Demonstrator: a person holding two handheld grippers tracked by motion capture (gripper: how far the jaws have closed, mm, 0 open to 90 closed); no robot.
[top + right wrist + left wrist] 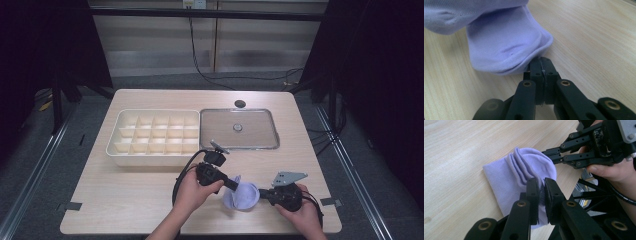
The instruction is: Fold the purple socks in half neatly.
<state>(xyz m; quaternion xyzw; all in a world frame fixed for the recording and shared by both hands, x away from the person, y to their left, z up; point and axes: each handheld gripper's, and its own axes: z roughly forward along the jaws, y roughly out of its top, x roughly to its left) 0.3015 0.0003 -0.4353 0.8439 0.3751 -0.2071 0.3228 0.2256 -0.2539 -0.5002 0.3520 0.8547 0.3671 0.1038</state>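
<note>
A: Where is the lilac sock (241, 196)?

B: On the wooden surface (125, 195), near its front edge, well in front of the white divider box (152, 137); it lies folded over, the ribbed cuff layers stacked on top (517, 165).

A: And the left gripper (231, 184)?

B: It comes at the sock from the box side; in the left gripper view its fingers (533, 195) are clenched on a fold of the sock's fabric, with cloth plainly pinched between them.

A: The right gripper (261, 192)?

B: On the sock's far side from the box, held by the person's right hand (305, 212); in the right gripper view its fingers (536, 68) are pressed tightly together at the sock's rounded edge (506, 50); the left gripper view shows the tips touching the sock, but I cannot tell whether any fabric is caught between them.

A: Anything else by the box?

B: A clear lid (239, 129) lies flat just beside it, touching its right wall.
</note>
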